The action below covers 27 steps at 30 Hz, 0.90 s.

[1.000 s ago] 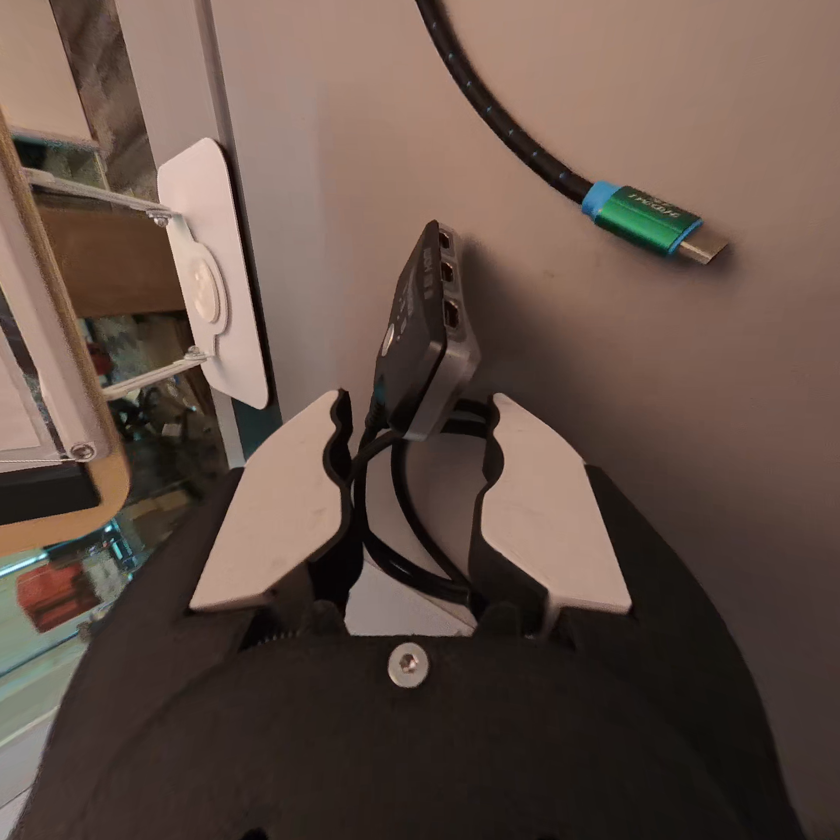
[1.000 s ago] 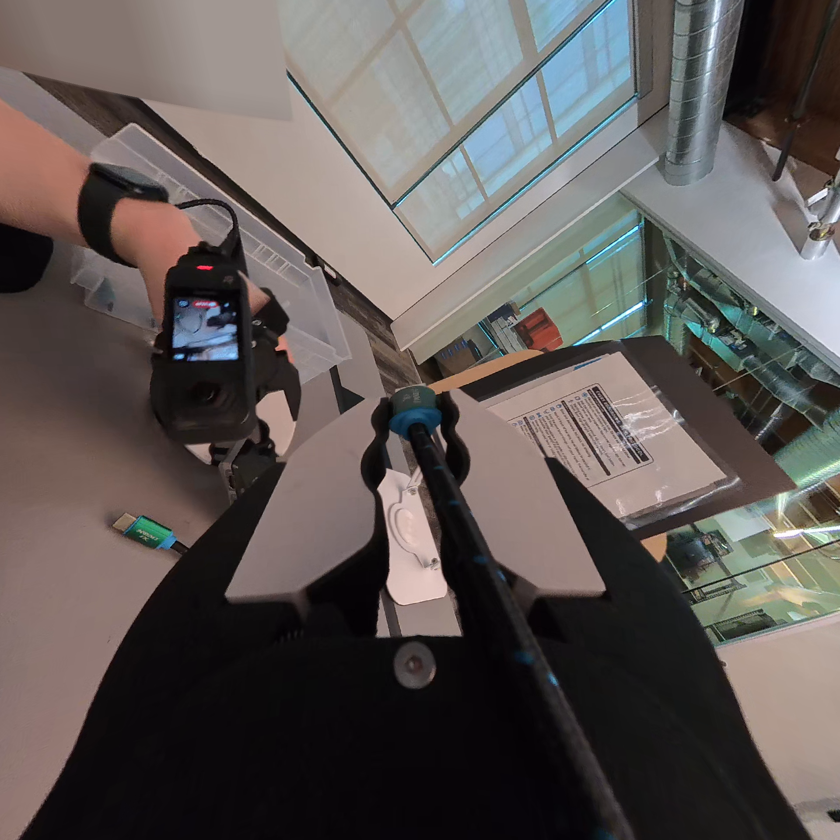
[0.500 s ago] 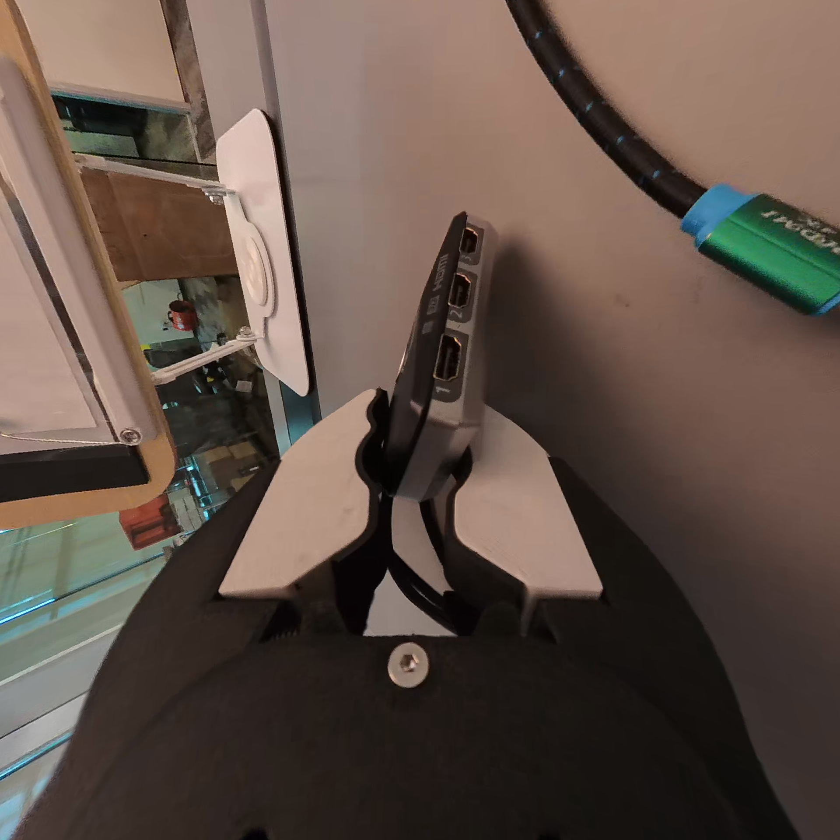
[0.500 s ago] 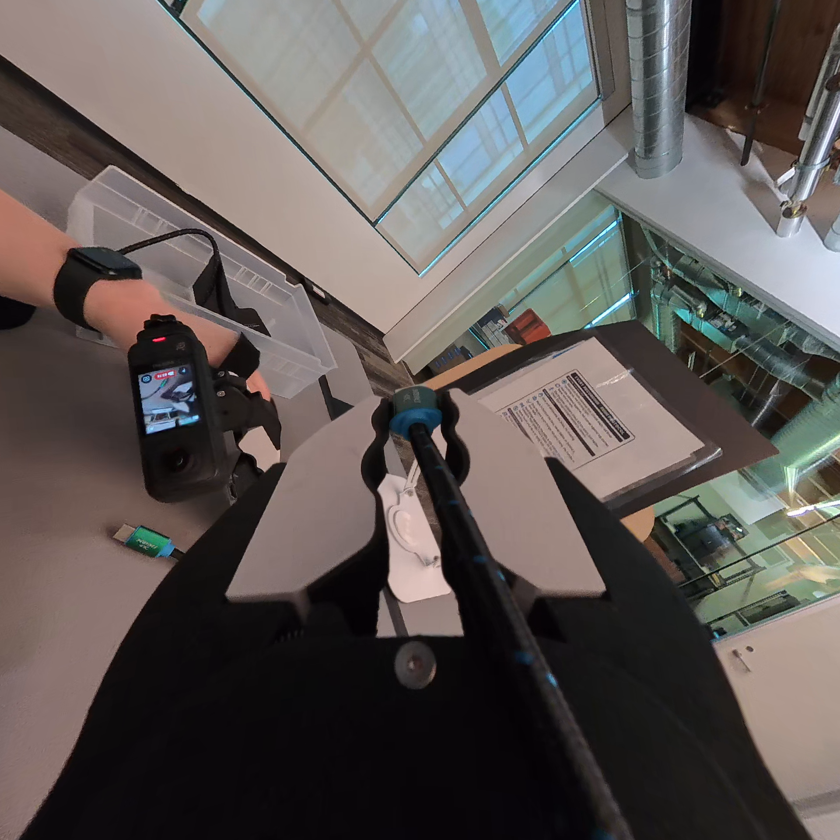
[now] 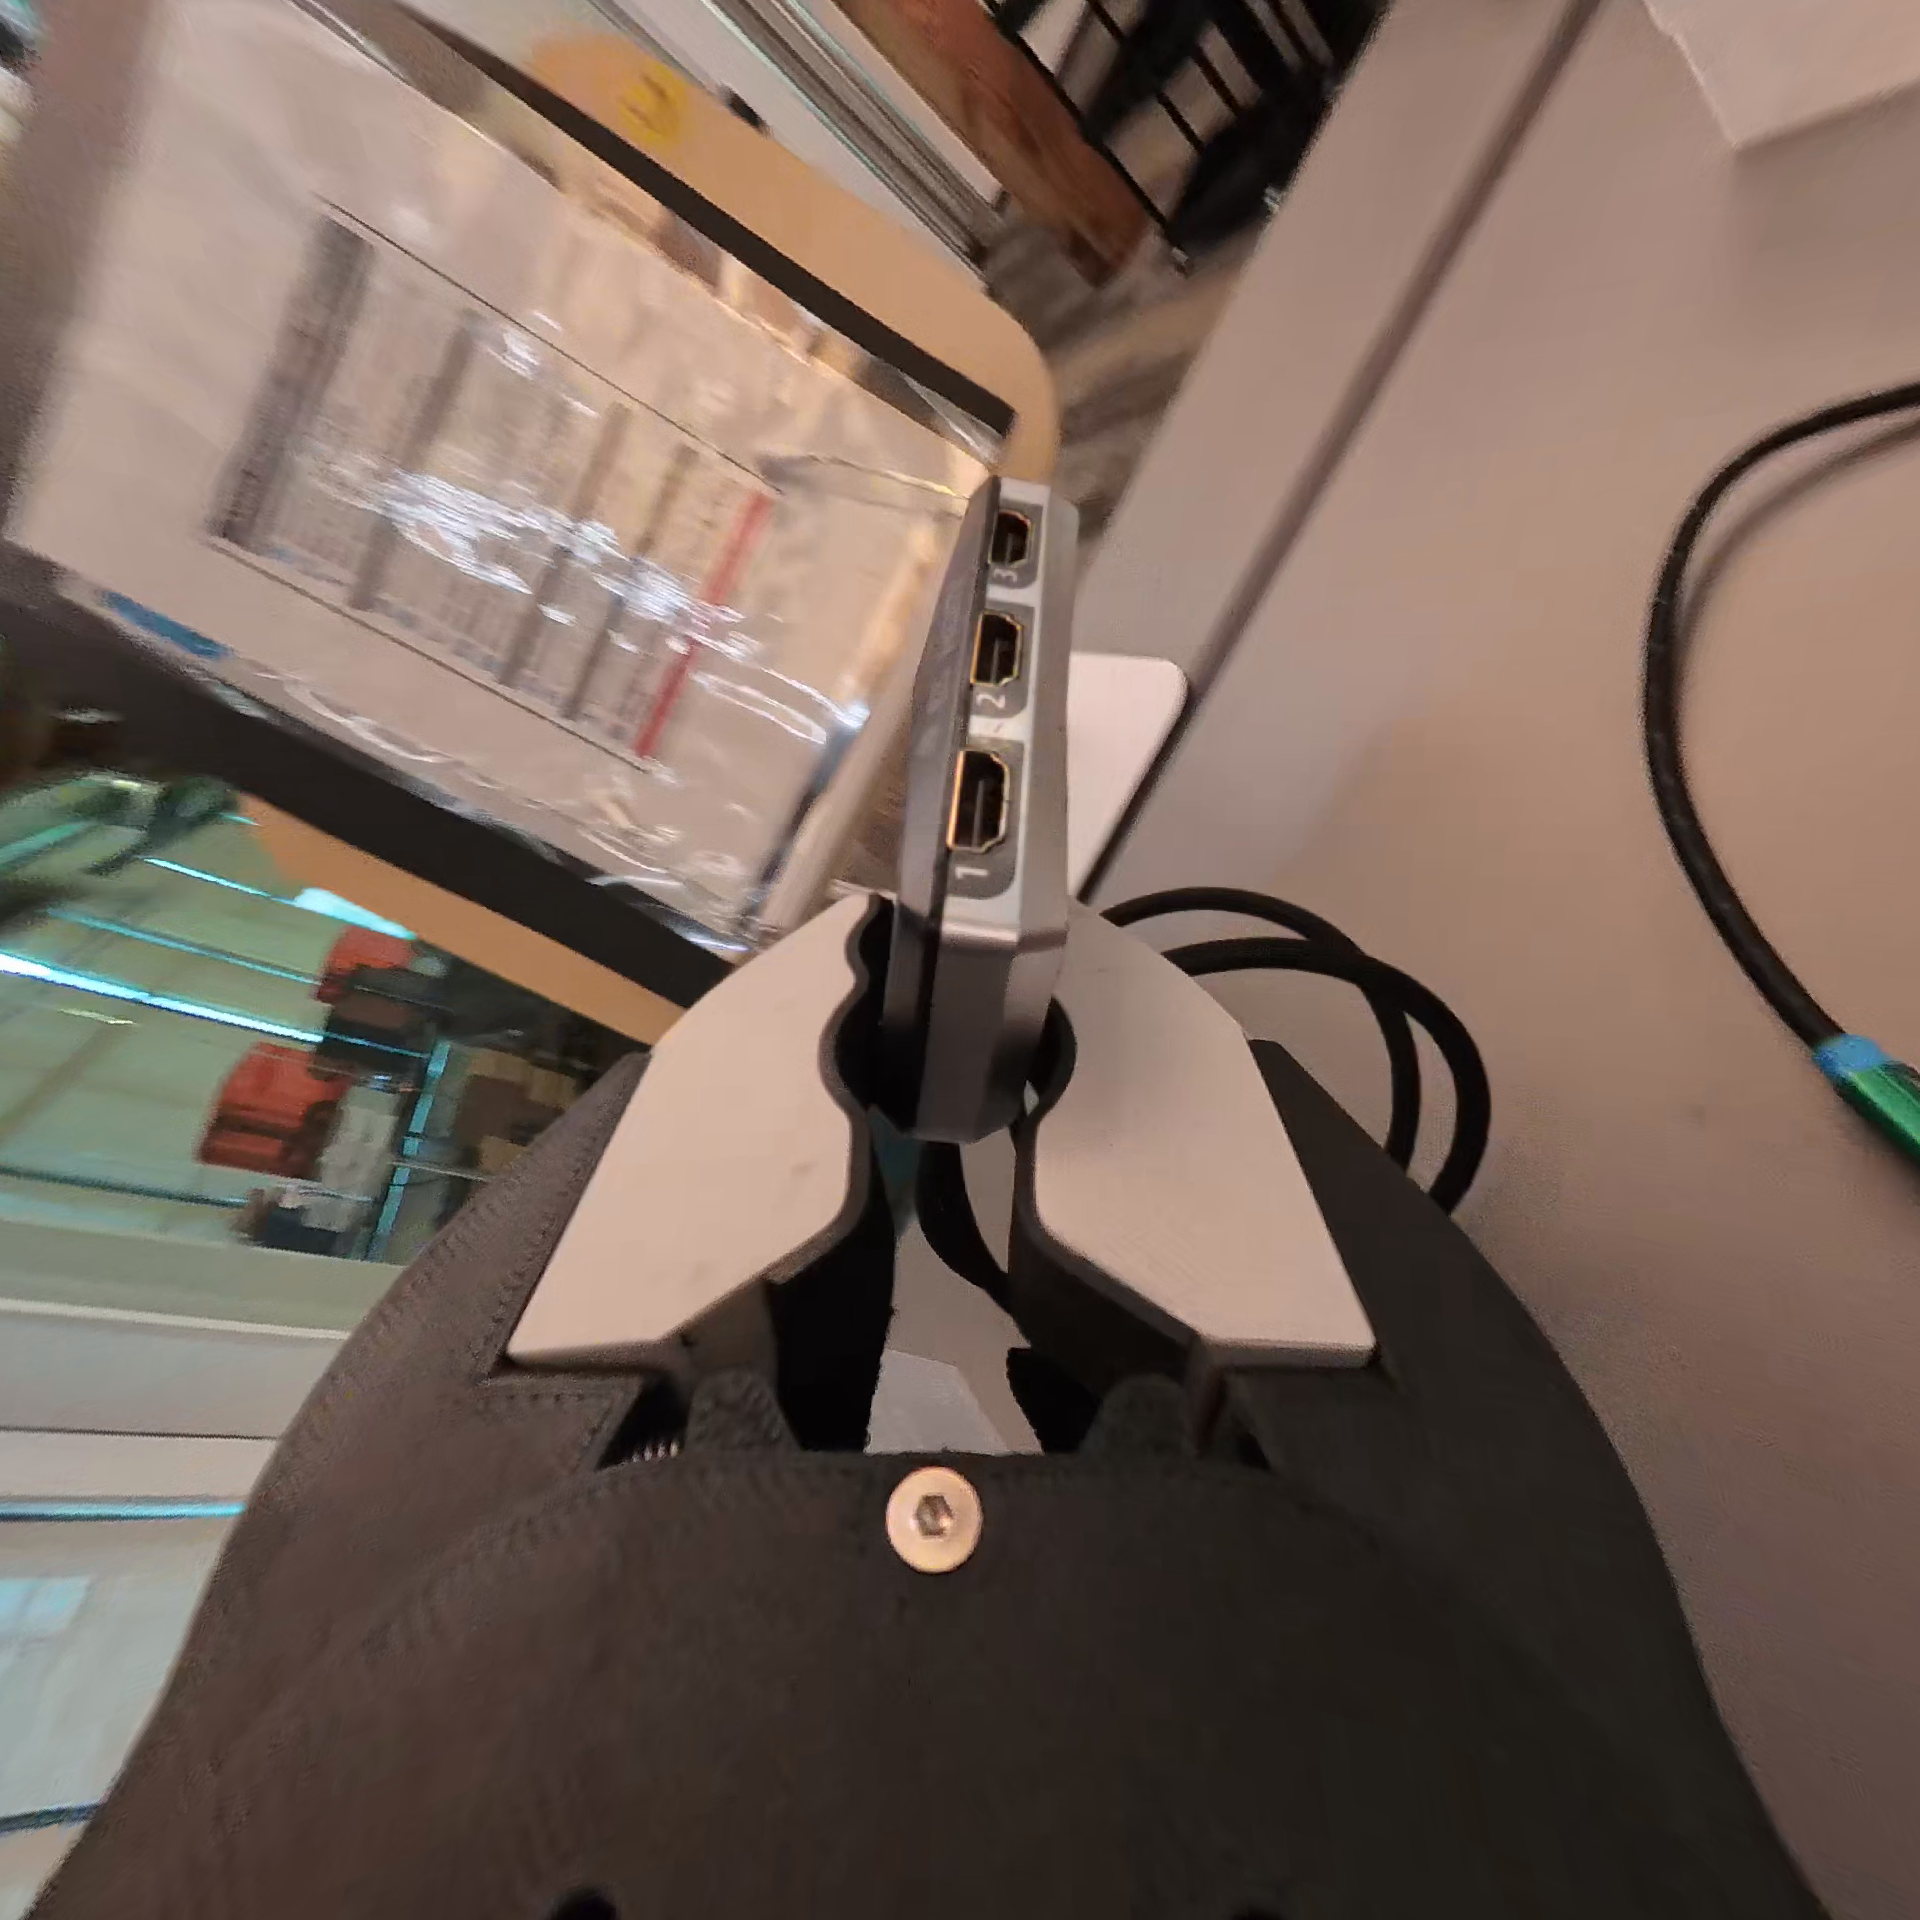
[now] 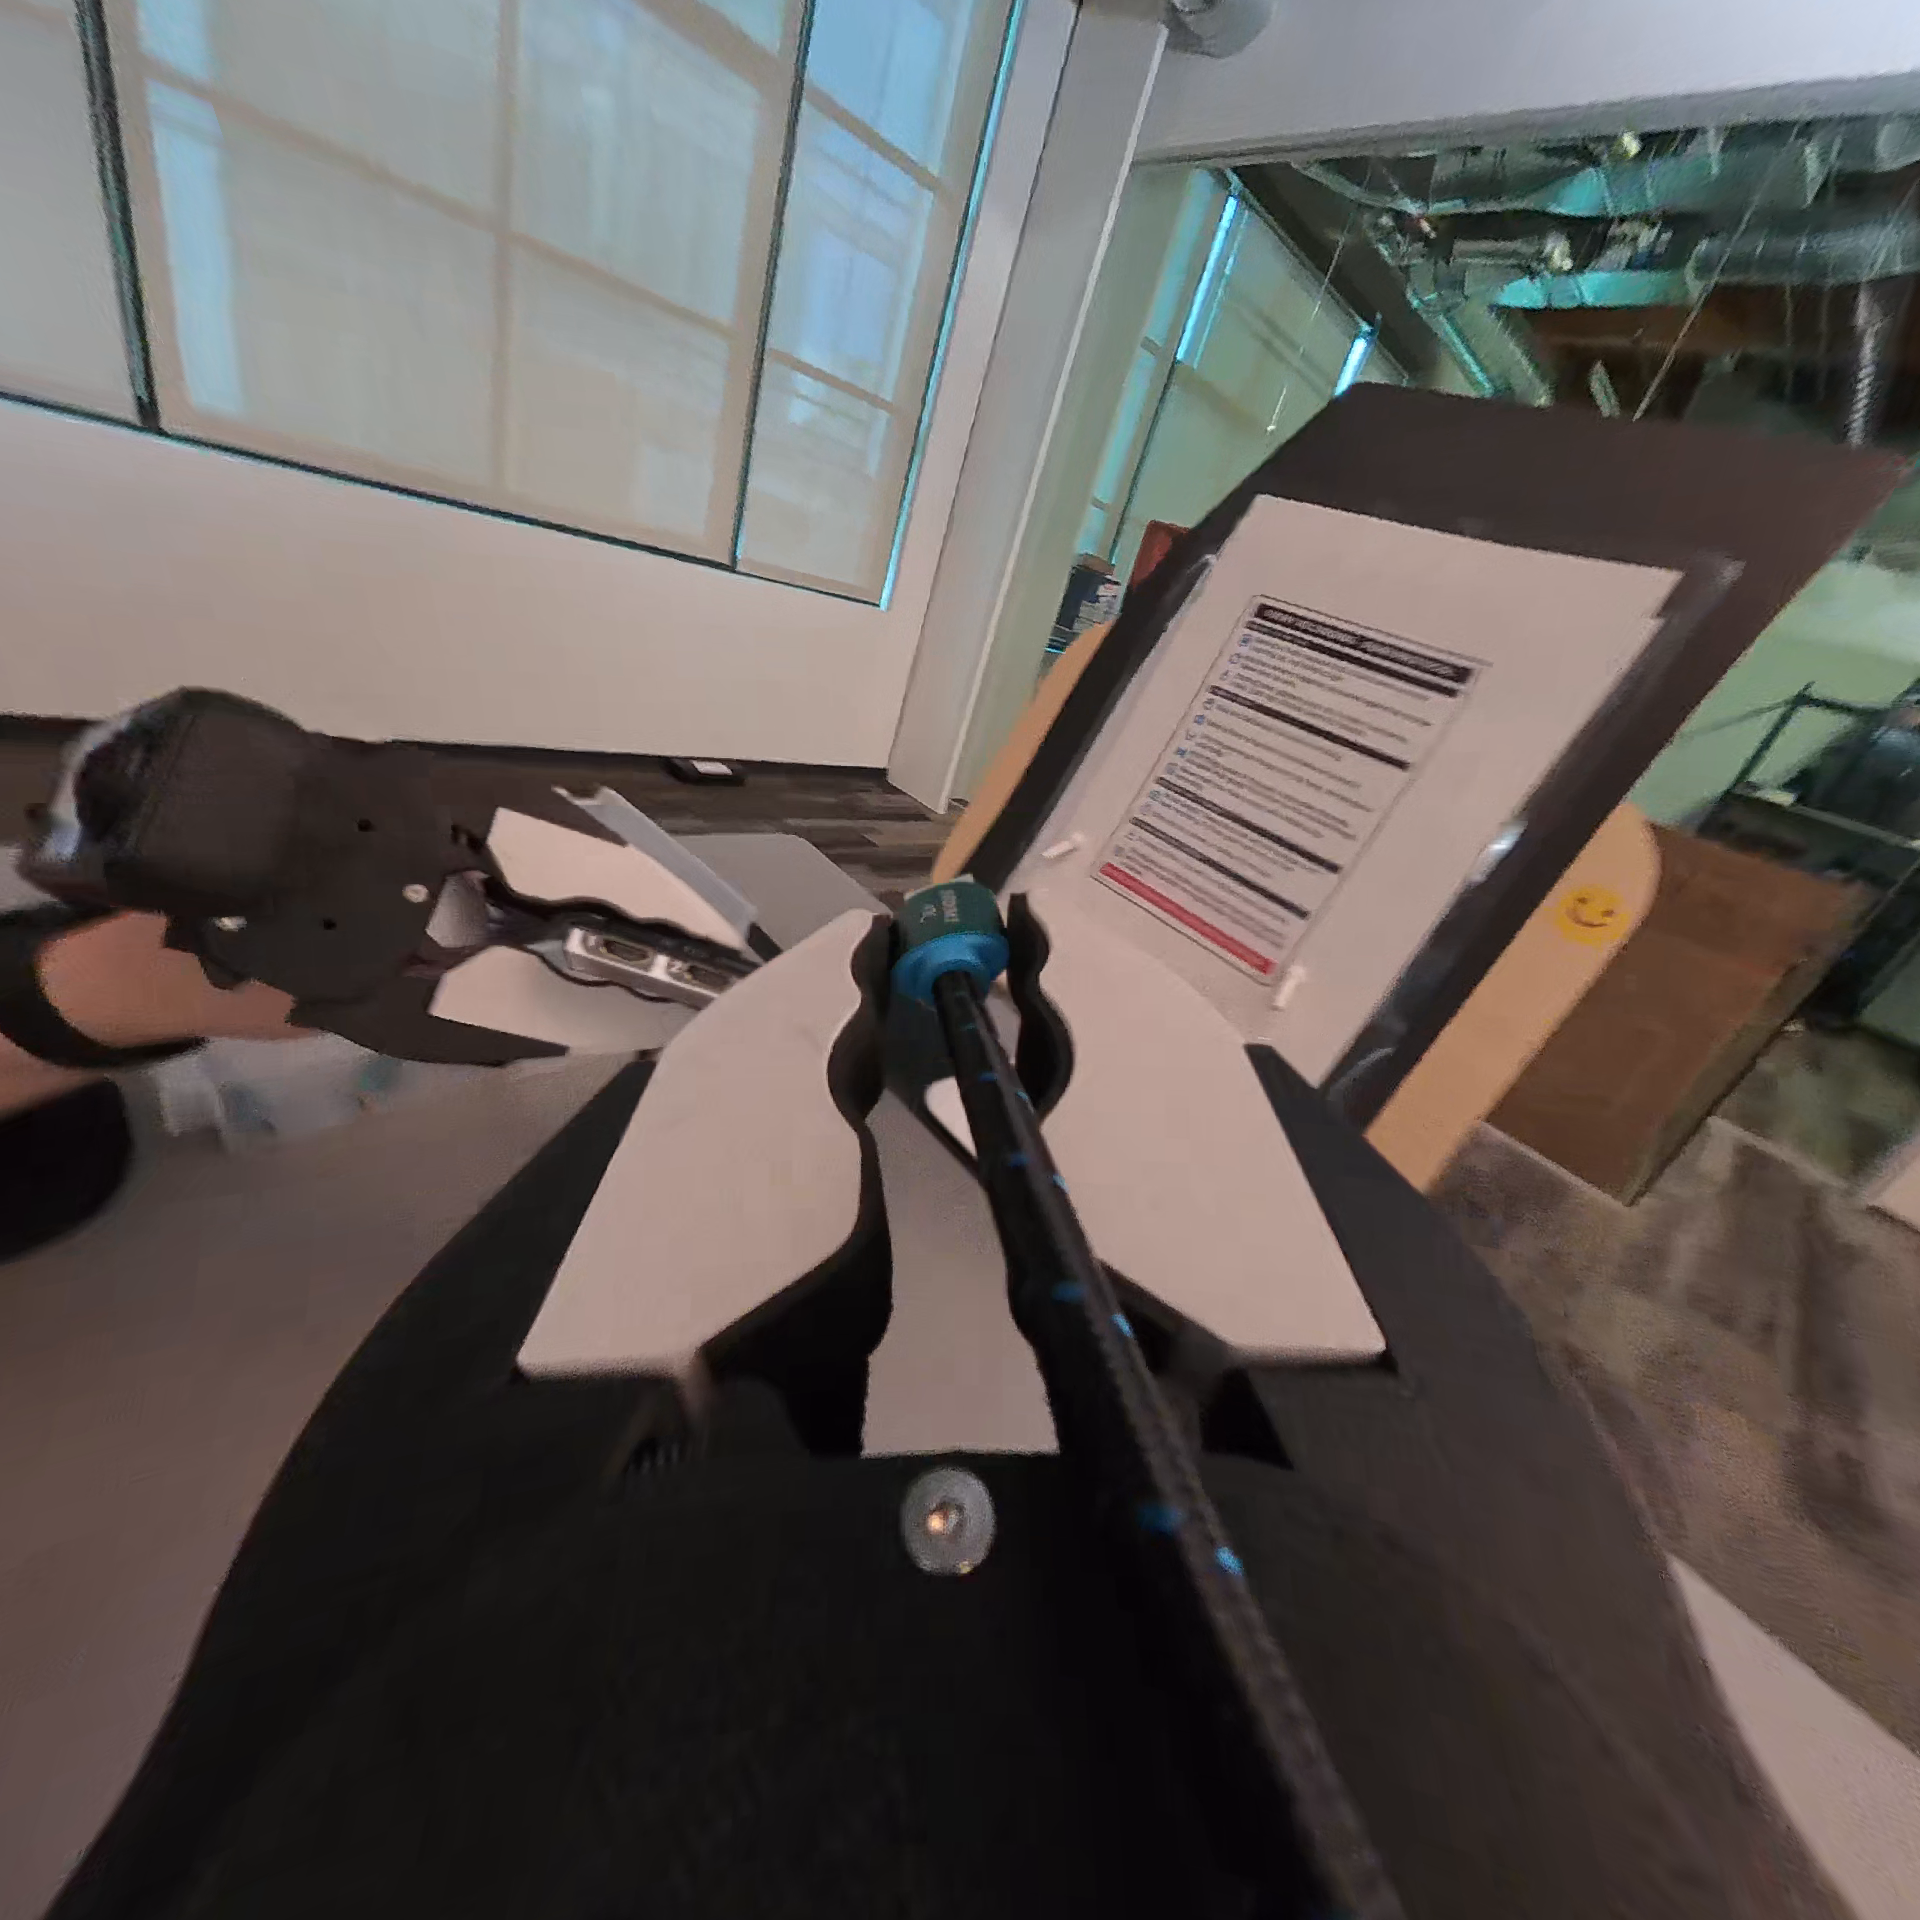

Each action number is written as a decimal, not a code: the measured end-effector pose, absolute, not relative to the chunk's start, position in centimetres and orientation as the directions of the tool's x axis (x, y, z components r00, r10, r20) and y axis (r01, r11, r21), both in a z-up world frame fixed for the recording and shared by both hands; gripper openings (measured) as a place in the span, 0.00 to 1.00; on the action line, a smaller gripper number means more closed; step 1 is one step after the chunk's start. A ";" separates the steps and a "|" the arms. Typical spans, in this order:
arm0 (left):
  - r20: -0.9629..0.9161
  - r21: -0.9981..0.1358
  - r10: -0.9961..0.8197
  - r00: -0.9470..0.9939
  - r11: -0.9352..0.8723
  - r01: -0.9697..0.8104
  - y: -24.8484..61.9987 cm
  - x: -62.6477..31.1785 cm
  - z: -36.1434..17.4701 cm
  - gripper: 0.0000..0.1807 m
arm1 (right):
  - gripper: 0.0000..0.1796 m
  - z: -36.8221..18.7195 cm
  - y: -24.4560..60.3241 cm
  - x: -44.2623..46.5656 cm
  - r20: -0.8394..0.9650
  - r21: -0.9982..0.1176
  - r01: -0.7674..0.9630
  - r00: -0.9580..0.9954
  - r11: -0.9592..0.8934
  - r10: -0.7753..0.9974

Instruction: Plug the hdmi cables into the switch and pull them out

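My left gripper (image 5: 956,1023) is shut on the grey HDMI switch (image 5: 997,790), which stands on edge with its three empty ports facing me. The switch's own black lead (image 5: 1382,1049) loops behind the right finger. My right gripper (image 6: 940,997) is shut on a green HDMI plug with a blue collar (image 6: 943,930); its braided black cable (image 6: 1081,1309) runs back over the gripper. In the right wrist view the left gripper (image 6: 499,935) and the switch (image 6: 644,961) show at the left, ports toward my plug. A second green plug (image 5: 1875,1101) lies on the table at the right.
A grey table (image 5: 1558,831) lies under both grippers. A dark board with a printed sheet (image 6: 1351,790) stands behind. A white plate (image 5: 1127,748) lies behind the switch. A person's hand (image 6: 114,987) holds the left gripper. Windows fill the far wall.
Both grippers have swung round and risen. The left gripper has lifted the switch off the table. The right gripper now faces the switch's ports. The second plug has slid to the right edge.
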State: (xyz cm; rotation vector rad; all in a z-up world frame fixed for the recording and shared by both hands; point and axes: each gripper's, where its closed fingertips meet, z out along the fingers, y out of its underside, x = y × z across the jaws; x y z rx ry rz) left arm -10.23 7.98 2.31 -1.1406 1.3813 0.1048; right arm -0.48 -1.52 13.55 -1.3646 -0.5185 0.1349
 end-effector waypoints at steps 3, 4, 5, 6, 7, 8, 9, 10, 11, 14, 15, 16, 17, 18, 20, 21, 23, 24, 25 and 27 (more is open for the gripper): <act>-0.834 -0.545 -0.439 0.335 0.552 -0.631 7.7 -10.8 4.6 0.13 | 0.12 13.1 -1.0 -3.0 0.217 -0.970 0.144 0.875 0.194 0.433; -0.845 -0.532 -0.406 0.349 0.564 -0.632 7.6 -11.0 5.1 0.12 | 0.12 13.0 -0.8 -3.7 0.199 -0.974 0.126 0.872 0.188 0.447; -0.854 -0.520 -0.376 0.360 0.573 -0.634 7.6 -11.2 5.7 0.12 | 0.12 12.8 -0.7 -4.3 0.182 -0.977 0.109 0.870 0.183 0.458; -0.860 -0.510 -0.353 0.368 0.580 -0.635 7.5 -11.4 6.1 0.13 | 0.12 12.6 -0.6 -4.9 0.169 -0.979 0.094 0.867 0.179 0.470; -0.864 -0.504 -0.334 0.377 0.586 -0.635 7.4 -11.6 6.5 0.12 | 0.12 12.4 -0.4 -5.3 0.158 -0.981 0.082 0.863 0.175 0.480; -0.866 -0.500 -0.320 0.385 0.590 -0.634 7.3 -11.7 6.8 0.12 | 0.12 12.3 -0.3 -5.7 0.148 -0.982 0.071 0.862 0.173 0.485; -0.868 -0.495 -0.308 0.389 0.593 -0.635 7.2 -11.8 7.1 0.12 | 0.12 12.1 -0.1 -5.9 0.133 -0.984 0.056 0.862 0.167 0.490; -0.870 -0.491 -0.296 0.394 0.598 -0.634 7.0 -11.9 7.4 0.12 | 0.12 12.0 0.0 -6.2 0.116 -0.986 0.039 0.860 0.162 0.497; -0.871 -0.488 -0.286 0.401 0.601 -0.633 6.9 -12.0 7.7 0.12 | 0.12 11.9 0.1 -6.3 0.098 -0.987 0.019 0.857 0.159 0.505; -0.876 -0.475 -0.260 0.406 0.612 -0.632 6.5 -12.2 8.3 0.12 | 0.12 11.6 0.4 -6.4 0.033 -0.990 -0.043 0.853 0.134 0.521; -0.880 -0.467 -0.252 0.403 0.618 -0.632 6.4 -12.1 8.4 0.12 | 0.12 11.5 0.5 -6.4 0.012 -0.989 -0.067 0.846 0.129 0.533; -0.883 -0.459 -0.242 0.401 0.622 -0.635 6.3 -12.1 8.4 0.12 | 0.12 11.5 0.5 -6.5 -0.012 -0.989 -0.092 0.840 0.119 0.543; -0.888 -0.449 -0.232 0.398 0.626 -0.637 6.2 -12.1 8.4 0.12 | 0.12 11.4 0.6 -6.5 -0.033 -0.987 -0.114 0.834 0.112 0.551; -0.891 -0.441 -0.223 0.394 0.630 -0.640 6.1 -12.0 8.4 0.12 | 0.12 11.4 0.6 -6.6 -0.045 -0.986 -0.128 0.827 0.110 0.560; -0.897 -0.427 -0.208 0.390 0.634 -0.644 5.9 -11.9 8.5 0.12 | 0.12 11.2 0.8 -6.6 -0.056 -0.986 -0.133 0.828 0.099 0.557; -0.899 -0.422 -0.203 0.387 0.636 -0.647 5.9 -11.9 8.4 0.12 | 0.12 11.0 0.9 -6.6 -0.055 -0.987 -0.129 0.829 0.095 0.557; -0.902 -0.416 -0.198 0.384 0.637 -0.649 5.8 -11.8 8.4 0.12 | 0.12 10.8 1.1 -6.7 -0.060 -0.988 -0.130 0.832 0.089 0.552; -0.903 -0.414 -0.195 0.383 0.638 -0.650 5.8 -11.8 8.4 0.12 | 0.12 10.7 1.1 -6.8 -0.061 -0.987 -0.132 0.830 0.089 0.554; -0.905 -0.409 -0.192 0.380 0.639 -0.651 5.7 -11.8 8.4 0.12 | 0.12 10.7 1.1 -6.9 -0.063 -0.987 -0.133 0.828 0.086 0.558; -0.909 -0.399 -0.185 0.373 0.644 -0.653 5.5 -11.6 8.3 0.12 | 0.12 10.6 1.2 -7.0 -0.062 -0.987 -0.132 0.828 0.086 0.557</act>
